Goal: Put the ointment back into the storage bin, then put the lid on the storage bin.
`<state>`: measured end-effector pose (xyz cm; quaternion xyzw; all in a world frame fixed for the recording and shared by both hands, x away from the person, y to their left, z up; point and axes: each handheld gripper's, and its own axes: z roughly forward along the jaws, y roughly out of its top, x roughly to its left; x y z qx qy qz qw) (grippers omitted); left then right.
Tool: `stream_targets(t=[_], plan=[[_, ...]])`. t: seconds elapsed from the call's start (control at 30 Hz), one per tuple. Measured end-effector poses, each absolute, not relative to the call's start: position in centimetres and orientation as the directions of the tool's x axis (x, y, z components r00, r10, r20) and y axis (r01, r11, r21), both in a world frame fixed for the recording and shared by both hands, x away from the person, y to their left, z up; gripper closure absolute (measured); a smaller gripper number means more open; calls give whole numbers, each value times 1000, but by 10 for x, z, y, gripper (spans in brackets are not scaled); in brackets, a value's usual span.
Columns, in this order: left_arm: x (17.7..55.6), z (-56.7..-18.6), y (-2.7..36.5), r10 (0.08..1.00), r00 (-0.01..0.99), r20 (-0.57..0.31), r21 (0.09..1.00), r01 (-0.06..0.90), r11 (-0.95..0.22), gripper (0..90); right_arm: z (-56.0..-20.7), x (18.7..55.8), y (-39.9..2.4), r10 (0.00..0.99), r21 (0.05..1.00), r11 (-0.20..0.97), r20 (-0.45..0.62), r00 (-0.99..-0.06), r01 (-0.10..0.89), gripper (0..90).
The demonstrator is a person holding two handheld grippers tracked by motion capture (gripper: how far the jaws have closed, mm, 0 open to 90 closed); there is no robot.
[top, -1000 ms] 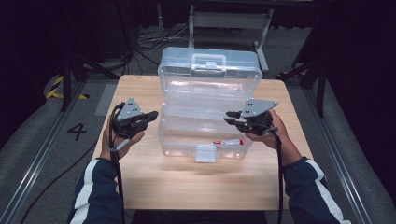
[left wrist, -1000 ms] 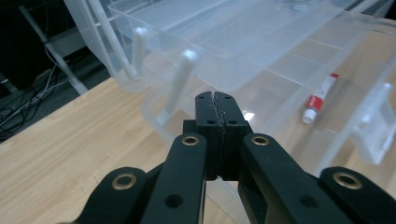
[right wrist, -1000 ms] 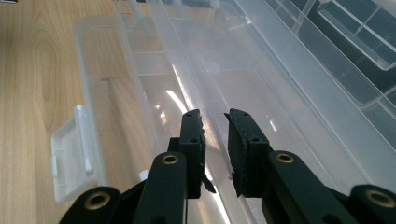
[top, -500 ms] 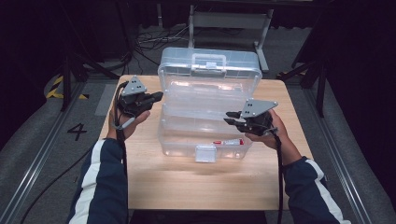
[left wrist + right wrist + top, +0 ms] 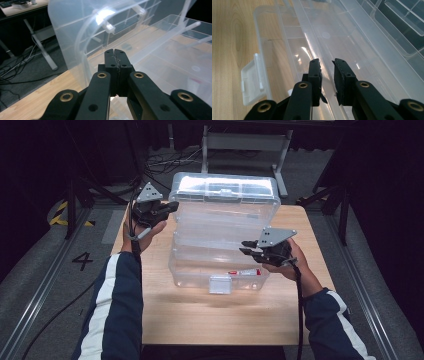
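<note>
A clear plastic box (image 5: pixel 200 270) stands on the wooden table (image 5: pixel 210 320), its lid (image 5: pixel 225 195) raised upright at the back. My left gripper (image 5: pixel 172 207) is shut with nothing in it, its tip by the lid's upper left edge; in the left gripper view the closed jaws (image 5: pixel 115 53) point at the lid (image 5: pixel 75 30). My right gripper (image 5: pixel 244 246) is at the right end of the box's inner tray. In the right gripper view its jaws (image 5: pixel 327 67) stand narrowly apart, closed on a clear rim (image 5: pixel 312 37) that runs between them.
A white latch (image 5: pixel 220 284) hangs on the box's front wall, also seen as the latch (image 5: pixel 253 80) in the right gripper view. A small red and white item (image 5: pixel 245 272) lies inside the box. Dark floor, cables and a metal stand lie behind the table.
My left gripper has risen and moved away from me, from beside the box's middle up to the lid's upper left edge. The right gripper has kept still.
</note>
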<state>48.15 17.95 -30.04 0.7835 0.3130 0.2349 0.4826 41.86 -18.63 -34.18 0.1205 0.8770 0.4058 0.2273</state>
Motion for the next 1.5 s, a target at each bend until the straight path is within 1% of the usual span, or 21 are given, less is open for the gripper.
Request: stream_targets(t=[0.3, 0.37, 0.6, 0.67, 0.77, 0.93, 1.0, 1.5], plan=[[487, -299, 178, 738, 671, 64, 904, 274, -327, 900, -342, 418, -185, 391, 762, 647, -304, -869, 25, 763], [487, -300, 178, 737, 674, 51, 908, 275, -315, 900, -342, 418, -185, 392, 763, 646, -303, -868, 26, 763], [486, -302, 176, 735, 676, 61, 904, 275, -328, 900, -344, 416, -186, 393, 763, 646, -301, -869, 28, 762], [485, -302, 176, 735, 676, 41, 906, 285, -313, 900, -344, 415, -185, 392, 757, 653, -310, -866, 24, 760], [483, -303, 176, 735, 676, 57, 904, 277, -326, 900, -345, 413, -185, 389, 753, 658, -315, -866, 21, 761], [479, -305, 174, 725, 687, 44, 903, 283, -323, 900, -346, 410, -185, 380, 738, 675, -333, -863, 13, 764], [477, -306, 172, 724, 685, 77, 897, 270, -351, 900, -344, 408, -186, 376, 734, 679, -339, -862, 7, 777], [459, -305, 175, 706, 703, 89, 890, 261, -373, 900, -342, 403, -201, 402, 763, 646, -311, -861, 26, 801]])
